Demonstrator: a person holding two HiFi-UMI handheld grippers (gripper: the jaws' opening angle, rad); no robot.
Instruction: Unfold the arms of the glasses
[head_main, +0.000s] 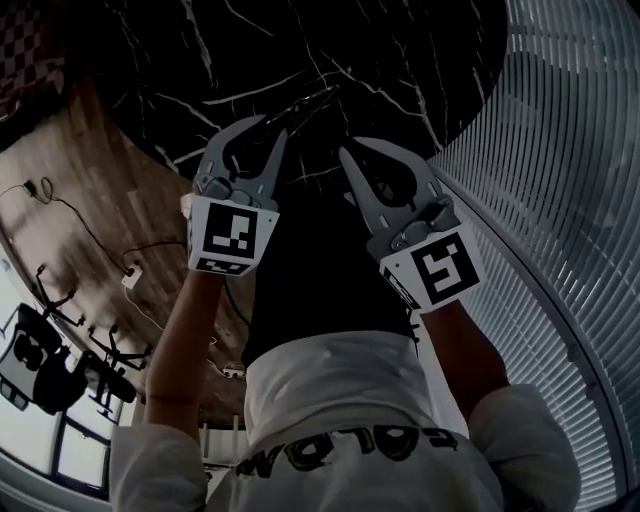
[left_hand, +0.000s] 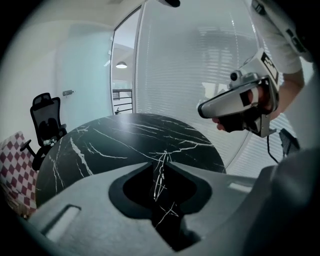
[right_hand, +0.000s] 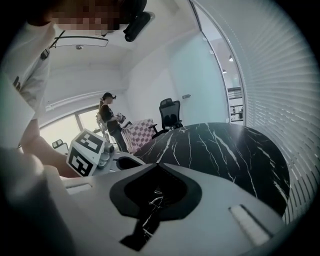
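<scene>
Above the dark marble surface (head_main: 400, 60), the left gripper (head_main: 274, 125) hung slightly parted and empty; the right gripper (head_main: 351, 145) was clenched, empty.

Round black marble table (head_main: 400, 60), black office chair (left_hand: 46, 120), checkered seat (left_hand: 15, 165), slatted blinds (head_main: 570, 180)

Round desk (head_main: 400, 60) of black marble with white veins, glossy top, a slim dark thing (head_main: 305, 103) lying on it, too dim to make out
</scene>
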